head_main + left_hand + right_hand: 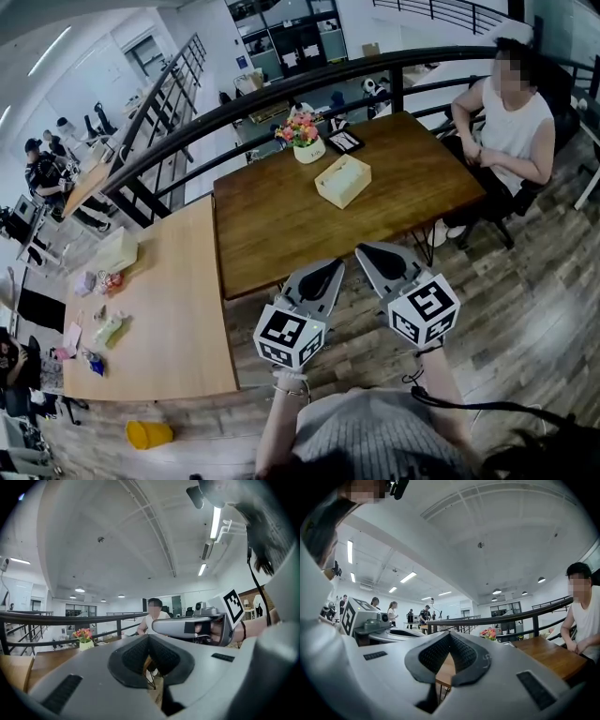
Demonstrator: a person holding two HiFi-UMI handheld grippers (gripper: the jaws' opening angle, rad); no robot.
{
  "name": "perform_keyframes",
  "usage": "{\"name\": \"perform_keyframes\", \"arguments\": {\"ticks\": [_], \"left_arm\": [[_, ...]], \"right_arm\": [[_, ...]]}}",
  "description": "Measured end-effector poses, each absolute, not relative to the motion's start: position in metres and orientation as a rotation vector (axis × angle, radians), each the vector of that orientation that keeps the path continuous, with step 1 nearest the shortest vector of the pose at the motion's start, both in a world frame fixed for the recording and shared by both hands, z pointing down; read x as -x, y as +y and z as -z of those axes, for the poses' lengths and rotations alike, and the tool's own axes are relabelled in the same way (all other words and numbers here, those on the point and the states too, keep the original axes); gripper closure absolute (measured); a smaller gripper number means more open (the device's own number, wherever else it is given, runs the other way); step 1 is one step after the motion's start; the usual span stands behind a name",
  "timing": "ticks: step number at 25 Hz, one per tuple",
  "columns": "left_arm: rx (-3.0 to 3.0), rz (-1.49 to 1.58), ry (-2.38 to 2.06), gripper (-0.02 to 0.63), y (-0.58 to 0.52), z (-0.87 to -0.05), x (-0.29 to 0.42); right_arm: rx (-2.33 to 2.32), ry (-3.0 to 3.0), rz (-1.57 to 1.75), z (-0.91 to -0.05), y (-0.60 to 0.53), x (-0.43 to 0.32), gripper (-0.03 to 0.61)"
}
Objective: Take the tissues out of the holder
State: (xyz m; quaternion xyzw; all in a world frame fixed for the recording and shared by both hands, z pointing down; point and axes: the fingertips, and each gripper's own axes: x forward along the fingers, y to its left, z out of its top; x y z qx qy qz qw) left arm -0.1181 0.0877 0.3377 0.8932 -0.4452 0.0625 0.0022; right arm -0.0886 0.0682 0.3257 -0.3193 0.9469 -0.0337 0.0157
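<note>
The tissue holder (pixel 342 180), a cream box with tissue at its top slot, rests on the dark wooden table (pixel 272 234), toward the far side. My left gripper (pixel 336 265) and right gripper (pixel 364 249) hover side by side over the floor, just short of the table's near edge and well away from the holder. Both are shut with nothing between the jaws. In the left gripper view the left gripper (pixel 149 636) has its pads meeting at the tips. The right gripper view shows the right gripper (pixel 450 634) closed the same way. Neither gripper view clearly shows the holder.
A pot of flowers (pixel 305 141) and a black tray (pixel 344 141) stand behind the holder. A person (pixel 511 122) sits at the table's right end. A lighter table (pixel 169 309) with small items adjoins on the left. A dark railing (pixel 281 89) runs behind. A yellow cup (pixel 148 434) lies on the floor.
</note>
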Motion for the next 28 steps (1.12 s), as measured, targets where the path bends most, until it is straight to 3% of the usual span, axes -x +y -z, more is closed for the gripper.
{"name": "perform_keyframes", "arguments": {"ticks": [28], "left_arm": [[-2.794,-0.271,-1.352,0.606,0.064,-0.338,0.088]], "right_arm": [[1.059,2.928,0.204,-0.331,0.043,0.058,0.566]]}}
